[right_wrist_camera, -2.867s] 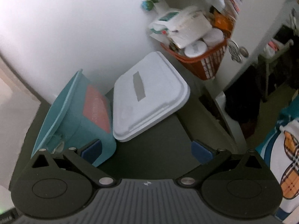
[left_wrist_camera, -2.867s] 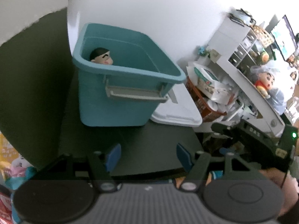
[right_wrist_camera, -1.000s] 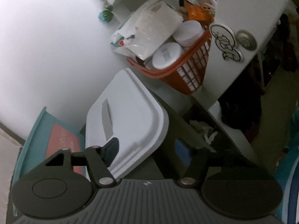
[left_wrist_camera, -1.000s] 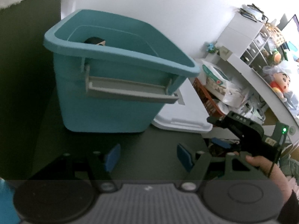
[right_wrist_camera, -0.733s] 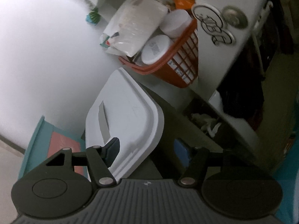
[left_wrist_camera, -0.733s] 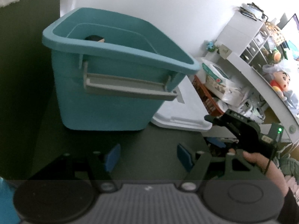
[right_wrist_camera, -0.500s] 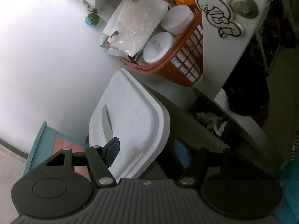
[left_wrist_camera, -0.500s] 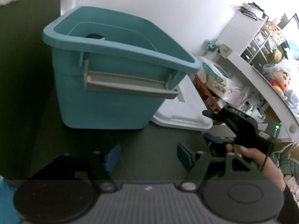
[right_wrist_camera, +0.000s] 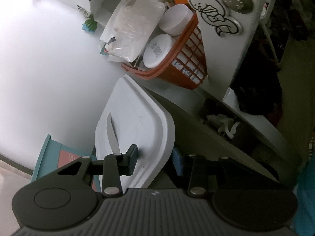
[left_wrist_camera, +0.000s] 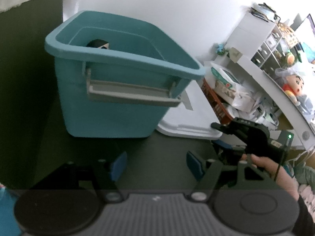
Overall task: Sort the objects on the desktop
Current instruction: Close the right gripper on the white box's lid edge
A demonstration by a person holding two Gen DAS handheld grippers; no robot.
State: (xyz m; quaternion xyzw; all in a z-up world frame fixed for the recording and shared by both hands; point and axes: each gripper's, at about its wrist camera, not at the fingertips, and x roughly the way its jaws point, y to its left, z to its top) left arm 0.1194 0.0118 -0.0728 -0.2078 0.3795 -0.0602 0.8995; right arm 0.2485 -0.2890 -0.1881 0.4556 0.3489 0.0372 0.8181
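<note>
Right wrist view first: changed from a second ago?

Narrower. Right tongs (right_wrist_camera: 154,158) just been closing, with the near corner of the white lid (right_wrist_camera: 133,122) between the jaws. Dark finger (right_wrist_camera: 132,157) on the lid's top, blue pad (right_wrist_camera: 176,162) at its rim, both seemingly pressed against it. Wide a second ago, same corner loosely between.

And the left wrist view?

Much as before. Left tongs (left_wrist_camera: 155,164) held wide, nothing between the pads, teal bin (left_wrist_camera: 118,108) just ahead and a little left, same as a second ago. Right tongs off to the right in a hand (left_wrist_camera: 273,171), one finger above the lid's edge, one below.

Long axis of the lid?

Straight away from the right tongs, tipped slightly left, far end toward the orange basket (right_wrist_camera: 177,63). Lying on the dark tabletop (right_wrist_camera: 196,129), just right of the bin. Grey strip (right_wrist_camera: 112,133) on top running the same way.

Anything readable?

Hardly. Outlined lettering on a sticker (right_wrist_camera: 214,17) up on the white cabinet side, beyond the basket: not legible. Print on a round white tub lid (right_wrist_camera: 157,49) in the basket: too small. Red label (right_wrist_camera: 68,155) on the bin, left of the dark finger: writing blurred.

Inside the bin?

Dark-haired toy head (left_wrist_camera: 98,44) just showing above the far-left rim. Grey handle (left_wrist_camera: 130,94) folded down on the near wall.
</note>
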